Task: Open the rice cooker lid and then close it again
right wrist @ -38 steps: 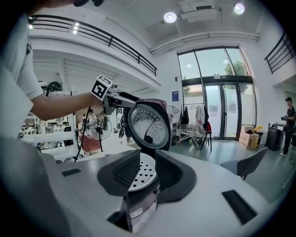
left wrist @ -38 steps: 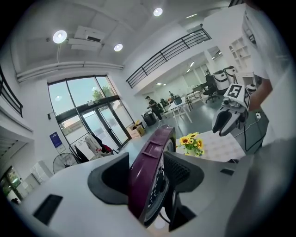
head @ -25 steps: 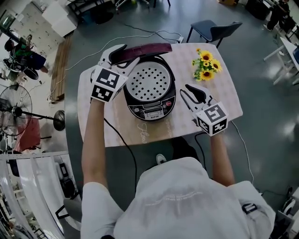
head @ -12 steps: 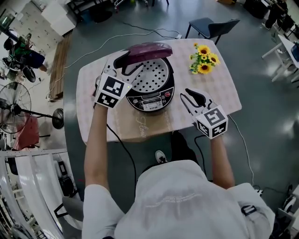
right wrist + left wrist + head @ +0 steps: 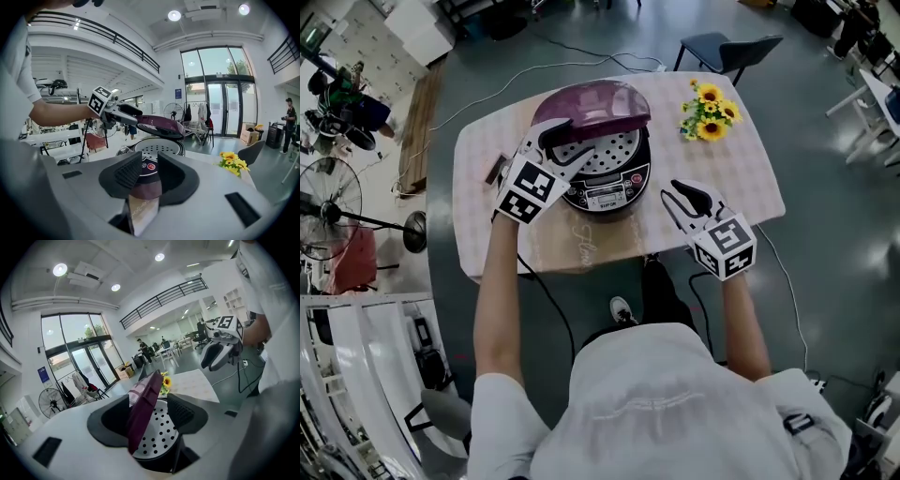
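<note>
I'm in the closing half of the job. The rice cooker point(image 5: 606, 193) sits mid-table point(image 5: 741, 192), and its purple lid point(image 5: 598, 101) hangs half-lowered over the perforated inner plate point(image 5: 607, 150). My left gripper point(image 5: 557, 142) straddles the lid's front rim. Its fingers have just been opening and now stand wide apart, with the rim between them, resting against one finger, not clamped. My right gripper point(image 5: 677, 195) waits beside the cooker, fingers slightly apart on nothing.

Next, I judge, I must bear down on the lid until it latches, without letting the rim slip out sideways.

A second ago the lid stood tipped fully back, with the plate wholly exposed.
</note>
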Demonstrator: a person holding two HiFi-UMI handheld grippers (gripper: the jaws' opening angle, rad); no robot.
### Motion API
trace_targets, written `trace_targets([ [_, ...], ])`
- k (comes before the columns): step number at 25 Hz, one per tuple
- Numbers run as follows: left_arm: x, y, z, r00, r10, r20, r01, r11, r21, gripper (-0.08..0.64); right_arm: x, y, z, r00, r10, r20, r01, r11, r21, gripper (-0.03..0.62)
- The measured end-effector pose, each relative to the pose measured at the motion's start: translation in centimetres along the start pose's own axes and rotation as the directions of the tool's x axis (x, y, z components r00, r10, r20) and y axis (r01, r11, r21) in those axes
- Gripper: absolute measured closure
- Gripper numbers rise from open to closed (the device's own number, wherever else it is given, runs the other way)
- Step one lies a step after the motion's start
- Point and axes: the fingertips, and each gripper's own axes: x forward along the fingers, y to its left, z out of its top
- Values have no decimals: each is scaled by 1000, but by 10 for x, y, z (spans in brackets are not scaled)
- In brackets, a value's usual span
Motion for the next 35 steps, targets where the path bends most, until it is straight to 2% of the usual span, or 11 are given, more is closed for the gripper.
trace_targets([
  [9,3,-26,-21,998,-52,-45,50,998,-38,301,-1,10,-10,1000,9,-19,-8,1000,8,474],
  [16,7,-45,-36,996,-80,-32,77,993,-87,305,3,14,-20,999,19,-39,-18,1000,20,474],
  [22,10,-61,-51,984,-173,-47,163,972,-171,305,3,13,-24,998,23,-51,-22,999,29,474],
  [25,12,-64,-56,979,-197,-57,182,963,-201,305,4,13,-25,998,28,-54,-26,999,35,474],
  [32,15,-67,-66,967,-248,-64,217,927,-306,345,6,13,-28,997,41,-60,-38,998,41,474],
  [35,18,-68,-72,966,-250,-70,214,919,-332,377,7,11,-31,997,40,-64,-37,998,46,474],
])
